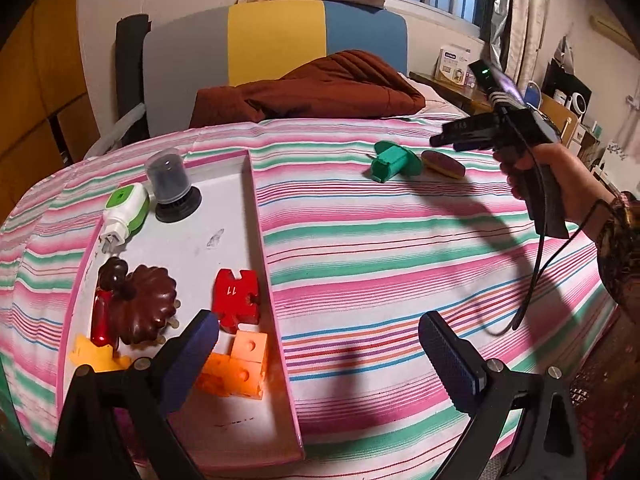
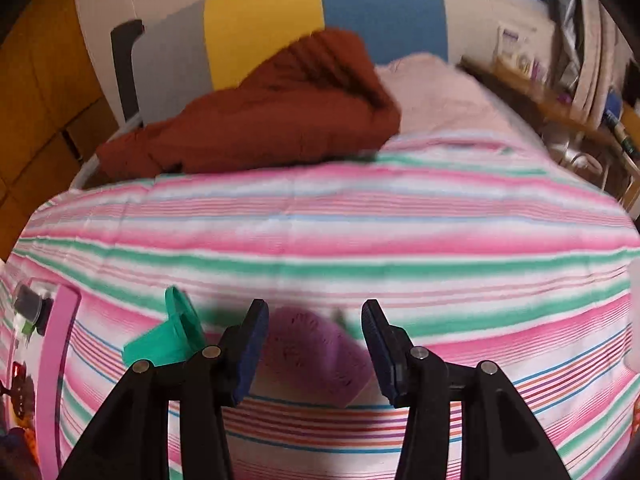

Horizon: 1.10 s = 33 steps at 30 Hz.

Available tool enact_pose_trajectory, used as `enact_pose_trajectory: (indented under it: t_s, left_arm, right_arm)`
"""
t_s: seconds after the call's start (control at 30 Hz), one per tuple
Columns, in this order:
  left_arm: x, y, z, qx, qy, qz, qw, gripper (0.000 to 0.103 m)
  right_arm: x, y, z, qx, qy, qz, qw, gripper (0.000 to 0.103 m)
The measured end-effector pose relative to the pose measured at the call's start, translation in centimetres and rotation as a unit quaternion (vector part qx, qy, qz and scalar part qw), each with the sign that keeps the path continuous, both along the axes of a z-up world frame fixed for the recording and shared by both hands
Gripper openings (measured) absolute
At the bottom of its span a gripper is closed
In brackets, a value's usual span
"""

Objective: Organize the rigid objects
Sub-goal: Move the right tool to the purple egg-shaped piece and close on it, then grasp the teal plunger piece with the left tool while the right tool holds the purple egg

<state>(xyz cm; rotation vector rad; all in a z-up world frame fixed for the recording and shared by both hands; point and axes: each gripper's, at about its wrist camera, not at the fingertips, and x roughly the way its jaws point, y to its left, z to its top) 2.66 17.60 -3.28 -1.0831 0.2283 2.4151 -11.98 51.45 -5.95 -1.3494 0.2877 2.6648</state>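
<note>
Striped bedding (image 1: 400,248) is lying bare right of the pink-rimmed tray (image 1: 276,312); we are keeping our left gripper (image 1: 320,356) wide, empty, by the red block (image 1: 236,300) reading "11". Right view: our right gripper (image 2: 314,352) is straddling the purple oval piece (image 2: 316,360), untouching, green piece (image 2: 168,340) leftward.

Pink-rimmed white tray (image 1: 276,320), red puzzle block (image 1: 235,296), green-pink striped bedspread (image 1: 400,240), teal peg (image 1: 390,164)
</note>
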Motion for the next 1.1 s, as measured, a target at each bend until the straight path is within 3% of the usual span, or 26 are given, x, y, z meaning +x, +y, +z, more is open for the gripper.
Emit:
enact_pose_trajectory:
  t_s: [0.1,0.5,0.83,0.87,1.1]
  left_arm:
    - [-0.1,0.1,-0.2,-0.001,0.0,0.0,1.0,0.101]
    - [-0.5,1.1,-0.2,0.005,-0.005,-0.004,1.0,0.101]
    - [-2.3,2.6,0.2,0.007,-0.009,-0.001,0.9999,0.101]
    - [-2.4,2.8,0.3,0.006,-0.006,-0.003,1.0,0.101]
    - [-4.4,5.4,0.3,0.006,-0.008,-0.008,0.9999,0.101]
  right_arm:
    - [-0.3,-0.5,-1.0,0.029,-0.017,0.01,0.999,0.052]
    - [0.0,-1.1,-1.6,0.027,-0.018,0.024,0.999,0.052]
    - [-0.3,-1.7,-2.8,0.033,-0.059,0.046,0.997,0.049]
    - [-0.3,-1.6,-2.9,0.031,-0.062,0.043,0.997,0.045]
    - [0.6,0.5,-2.9,-0.05,-0.075,-0.009,0.996,0.045]
